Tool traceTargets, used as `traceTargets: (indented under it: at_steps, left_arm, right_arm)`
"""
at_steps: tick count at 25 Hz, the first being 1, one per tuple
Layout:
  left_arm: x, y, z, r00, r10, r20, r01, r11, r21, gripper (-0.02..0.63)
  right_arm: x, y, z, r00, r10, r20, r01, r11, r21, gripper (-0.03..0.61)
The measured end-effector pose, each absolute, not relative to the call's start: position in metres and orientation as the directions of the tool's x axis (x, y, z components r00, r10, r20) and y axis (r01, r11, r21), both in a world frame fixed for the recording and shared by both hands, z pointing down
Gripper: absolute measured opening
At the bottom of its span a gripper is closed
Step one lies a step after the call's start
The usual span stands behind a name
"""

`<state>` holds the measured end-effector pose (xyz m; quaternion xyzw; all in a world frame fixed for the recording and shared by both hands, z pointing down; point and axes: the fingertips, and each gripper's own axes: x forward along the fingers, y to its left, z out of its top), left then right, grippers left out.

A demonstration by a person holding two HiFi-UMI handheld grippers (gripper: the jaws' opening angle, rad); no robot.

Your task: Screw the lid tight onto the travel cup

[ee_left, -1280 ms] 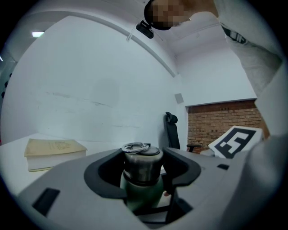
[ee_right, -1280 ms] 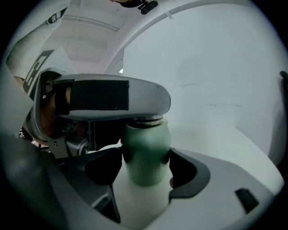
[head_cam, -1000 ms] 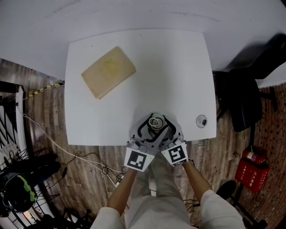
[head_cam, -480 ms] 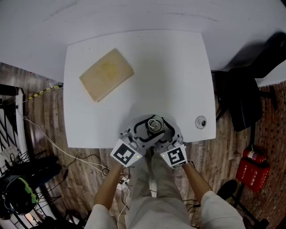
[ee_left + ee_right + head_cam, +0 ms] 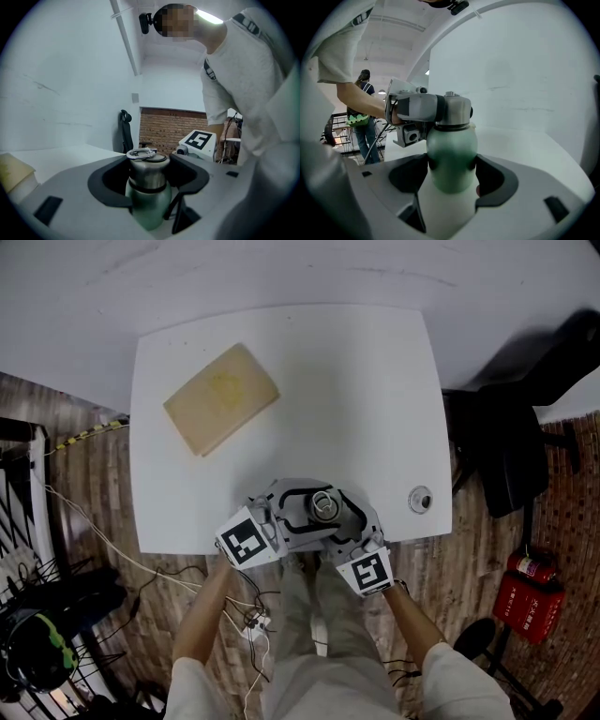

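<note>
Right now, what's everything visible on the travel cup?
The travel cup stands upright at the near edge of the white table. Rounded green body, brushed-metal lid with a dark band beneath and a metal ring on top. The left gripper is clamped on the lid; the right gripper clamps the green body lower down. Nothing else touches it.

The room was bright. In the head view the white table (image 5: 375, 381) looked pale and had only soft shadows, while the chair (image 5: 511, 451) at the right was very dark. A long lamp (image 5: 208, 17) glowed at the top of the left gripper view, and the lid (image 5: 146, 171) shone a little. Both gripper views were round, with black corners and bent edges. The green cup (image 5: 451, 154) looked blurry close up.
</note>
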<state>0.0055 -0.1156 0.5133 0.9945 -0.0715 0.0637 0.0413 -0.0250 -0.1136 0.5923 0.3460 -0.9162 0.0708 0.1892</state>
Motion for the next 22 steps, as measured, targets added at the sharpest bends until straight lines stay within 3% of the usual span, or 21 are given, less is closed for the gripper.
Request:
traceTargets:
  at_steps: [6,9,17,22]
  left_arm:
    - [0.004,-0.118,0.513,0.978,-0.167,0.124,-0.178,-0.981,0.081,0.261]
    - [-0.001,-0.121,0.513,0.961,-0.247,0.125,-0.257,-0.963,0.074,0.304]
    - [-0.024,-0.117,0.515,0.797,-0.593,0.118,-0.602,-0.794,0.078,0.302]
    - [-0.018,-0.114,0.518,0.691,-0.708,0.148,-0.719,-0.693,0.041,0.302]
  right_arm:
    - [-0.025,-0.114,0.592,-0.688,-0.606,0.399,-0.659,0.752,0.007,0.316]
    - [-0.024,-0.114,0.591,-0.687,-0.606,0.401,-0.657,0.754,0.013,0.316]
    - [-0.025,-0.115,0.591,-0.684,-0.609,0.400,-0.662,0.750,0.011,0.316]
    - [-0.025,-0.114,0.592,-0.684,-0.610,0.400,-0.662,0.749,0.010,0.316]
